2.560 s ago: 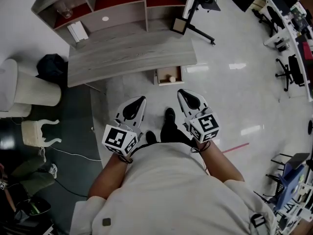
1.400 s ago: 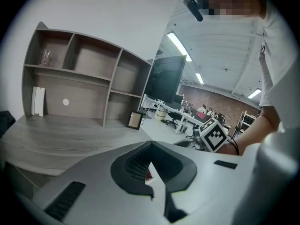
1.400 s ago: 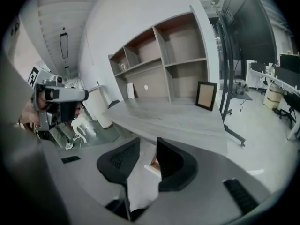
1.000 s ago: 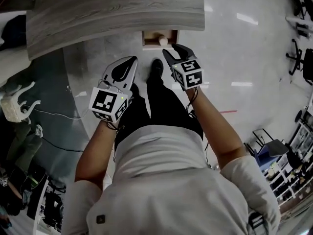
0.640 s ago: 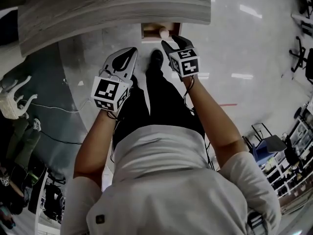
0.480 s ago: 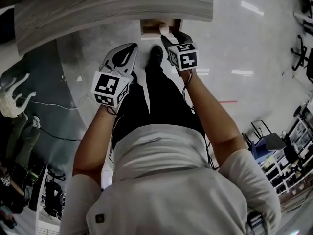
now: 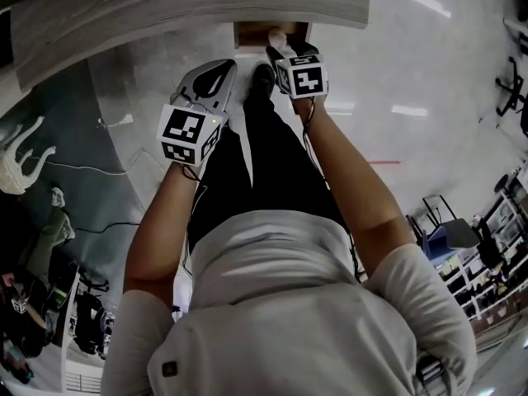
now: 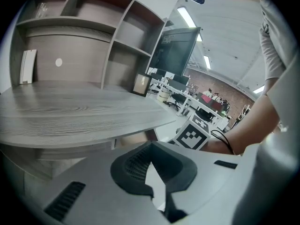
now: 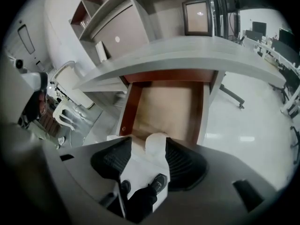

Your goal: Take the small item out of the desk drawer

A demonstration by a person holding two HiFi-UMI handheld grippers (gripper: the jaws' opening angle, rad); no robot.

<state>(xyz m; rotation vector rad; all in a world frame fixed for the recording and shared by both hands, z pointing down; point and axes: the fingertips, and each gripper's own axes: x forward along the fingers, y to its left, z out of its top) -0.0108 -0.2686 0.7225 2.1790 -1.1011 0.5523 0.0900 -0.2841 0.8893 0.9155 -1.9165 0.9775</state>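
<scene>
The desk drawer point(image 7: 247, 31) point(image 9: 168, 104) stands pulled out under the grey wooden desk point(image 7: 190, 7), its brown bottom bare. A small white item point(image 9: 156, 143) point(image 7: 276, 37) sits at the drawer's front end. My right gripper point(image 9: 149, 144) point(image 7: 281, 50) reaches over that front end. Its jaws are opening, with the item between them, close to the right pad point(image 9: 183, 162) and clear of the left one. My left gripper point(image 7: 223, 64) point(image 8: 151, 146) hangs shut and empty left of the drawer, below the desk edge.
A shelf unit point(image 8: 93, 36) with a white upright thing point(image 8: 28, 67) and a small framed picture point(image 8: 140, 83) stands on the desk. The person's legs and shoes point(image 7: 262, 77) are right below the drawer. A white chair point(image 7: 21, 159) and a cable point(image 7: 91, 167) are on the floor at left.
The view and both grippers have moved in toward the desk. The right gripper has gone forward from short of the drawer to over its front end, with the white item now between its jaws.
</scene>
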